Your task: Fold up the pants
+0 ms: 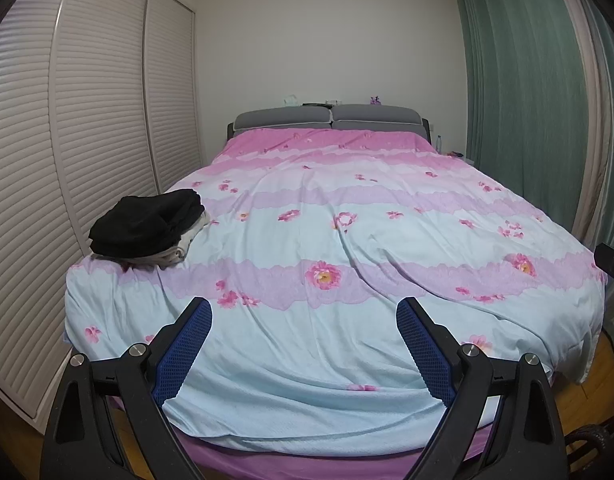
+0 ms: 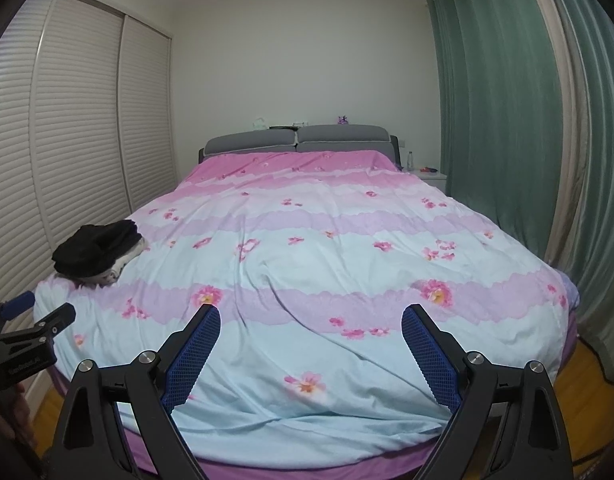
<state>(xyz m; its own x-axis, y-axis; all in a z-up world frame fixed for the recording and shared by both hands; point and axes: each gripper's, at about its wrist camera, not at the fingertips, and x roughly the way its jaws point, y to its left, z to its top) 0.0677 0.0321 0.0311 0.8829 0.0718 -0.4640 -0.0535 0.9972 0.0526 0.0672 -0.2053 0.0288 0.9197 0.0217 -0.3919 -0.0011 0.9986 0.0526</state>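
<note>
At bed's foot, both grippers, left gripper (image 1: 303, 312) and right gripper (image 2: 311, 318), spread empty, well apart from black pants (image 1: 147, 224); risk grabbing several stacked garments.

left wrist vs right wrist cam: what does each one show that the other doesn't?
Left wrist only: the left gripper open in the foreground, and a sliver of the right gripper at the right edge.

Right wrist only: the right gripper open in the foreground, the left gripper seen from the side at the left edge, and the white nightstand top.

Both: the flowered duvet, the pile of clothes with black on top at its left edge, grey headboard, louvred wardrobe, green curtain.
</note>
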